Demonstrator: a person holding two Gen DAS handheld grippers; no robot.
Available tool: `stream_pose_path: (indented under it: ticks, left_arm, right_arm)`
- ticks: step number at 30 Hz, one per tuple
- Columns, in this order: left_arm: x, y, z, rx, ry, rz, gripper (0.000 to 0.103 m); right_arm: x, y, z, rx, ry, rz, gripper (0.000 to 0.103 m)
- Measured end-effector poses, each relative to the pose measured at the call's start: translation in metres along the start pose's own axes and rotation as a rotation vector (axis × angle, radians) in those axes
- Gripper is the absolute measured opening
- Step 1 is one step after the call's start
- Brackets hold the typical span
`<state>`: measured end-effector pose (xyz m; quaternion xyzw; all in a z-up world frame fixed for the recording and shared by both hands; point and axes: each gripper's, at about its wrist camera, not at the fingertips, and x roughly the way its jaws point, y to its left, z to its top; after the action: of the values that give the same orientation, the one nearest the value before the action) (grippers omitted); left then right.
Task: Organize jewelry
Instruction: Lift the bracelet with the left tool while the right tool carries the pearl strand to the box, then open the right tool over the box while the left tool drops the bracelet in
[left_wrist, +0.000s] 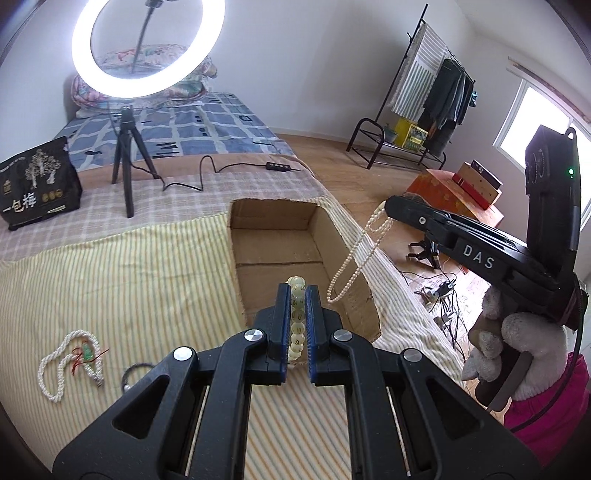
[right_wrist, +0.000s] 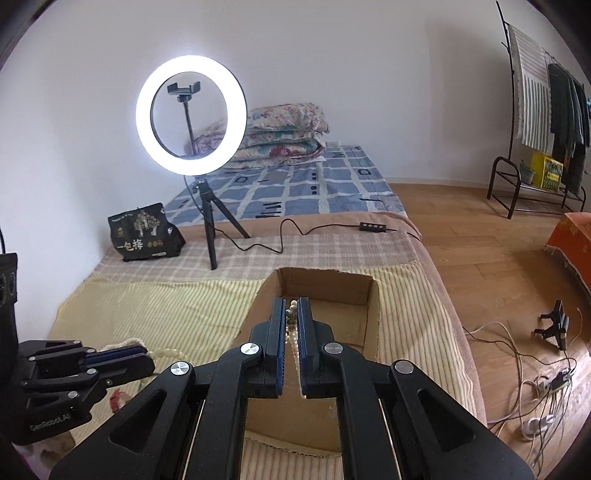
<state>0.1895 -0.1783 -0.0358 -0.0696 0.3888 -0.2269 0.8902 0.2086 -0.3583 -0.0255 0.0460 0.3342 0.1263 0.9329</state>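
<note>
My left gripper (left_wrist: 297, 295) is shut on a pale green bead bracelet (left_wrist: 297, 314), held just at the near edge of an open cardboard box (left_wrist: 277, 247) on the bed. My right gripper (right_wrist: 291, 308) is shut on a white pearl necklace (right_wrist: 293, 341) and holds it above the box (right_wrist: 373, 317); in the left wrist view the necklace (left_wrist: 356, 254) hangs in long loops from that gripper (left_wrist: 388, 205) over the box's right wall. A twisted pearl necklace with a green pendant (left_wrist: 70, 360) and a dark hair tie (left_wrist: 135, 373) lie on the striped cover at the left.
A ring light on a tripod (left_wrist: 125, 147) stands behind the box with its cable and remote (left_wrist: 279, 167). A black snack bag (left_wrist: 37, 184) sits at the far left. The bed's right edge drops to a wooden floor with cables (right_wrist: 535, 398).
</note>
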Motion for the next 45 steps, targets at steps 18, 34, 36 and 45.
stream_pose_path:
  ticks: [18, 34, 36, 45]
  left_arm:
    - [0.068, -0.008, -0.011, 0.018, 0.112, 0.021, 0.005]
    - [0.063, -0.006, -0.014, 0.039, 0.122, 0.036, 0.006]
    - [0.059, -0.004, -0.014, 0.04, 0.116, 0.041, 0.006]
    - [0.032, 0.006, -0.012, 0.057, 0.078, 0.066, 0.006]
  right_arm:
    - [0.053, -0.033, -0.006, 0.043, 0.078, -0.032, 0.004]
    - [0.055, -0.039, -0.009, 0.087, 0.086, -0.058, 0.03]
    - [0.053, -0.038, -0.009, 0.086, 0.083, -0.062, 0.03]
    - [0.041, -0.028, -0.009, 0.089, 0.067, -0.074, 0.031]
